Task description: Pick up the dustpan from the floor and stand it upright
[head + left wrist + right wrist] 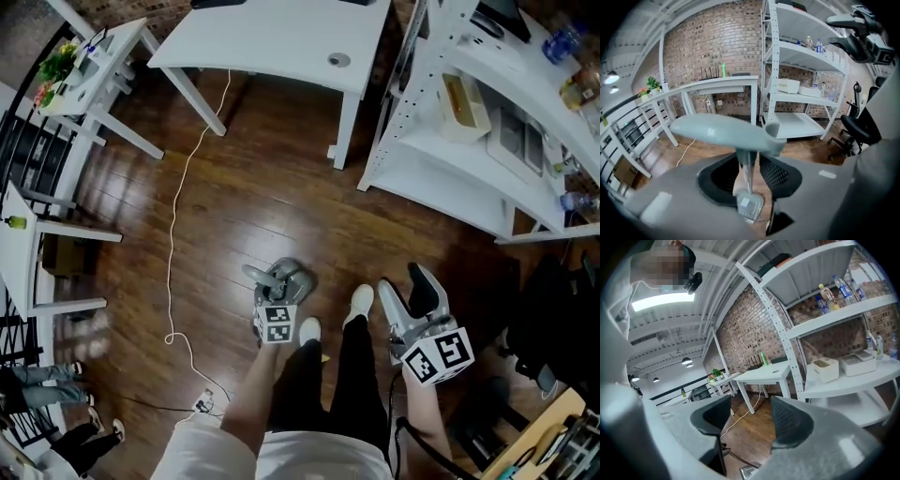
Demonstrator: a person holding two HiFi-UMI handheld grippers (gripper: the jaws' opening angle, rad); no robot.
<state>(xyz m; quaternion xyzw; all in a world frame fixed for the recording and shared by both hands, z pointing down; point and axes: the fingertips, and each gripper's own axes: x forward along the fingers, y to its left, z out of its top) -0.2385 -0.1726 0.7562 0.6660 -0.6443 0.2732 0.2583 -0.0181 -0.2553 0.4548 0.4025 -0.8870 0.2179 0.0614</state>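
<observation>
The dustpan (717,129) is grey-green with a long stem. It stands upright, its pan (750,206) down on the wooden floor. Its top handle lies across my left gripper (752,173), and the thin stem passes between the two black pads, which stand slightly apart from it, so that gripper is open. In the head view my left gripper (281,279) is in front of the person's left leg, with the handle end (255,274) sticking out to the left. My right gripper (405,281) is held up by the right leg, open and empty (745,420).
A white desk (281,37) stands ahead and white shelving (450,159) with boxes and bottles to the right. A white cable (173,244) runs across the floor. Small white tables (37,234) line the left. A black office chair (855,131) is at the right. The person's white shoes (359,300) stand beside the dustpan.
</observation>
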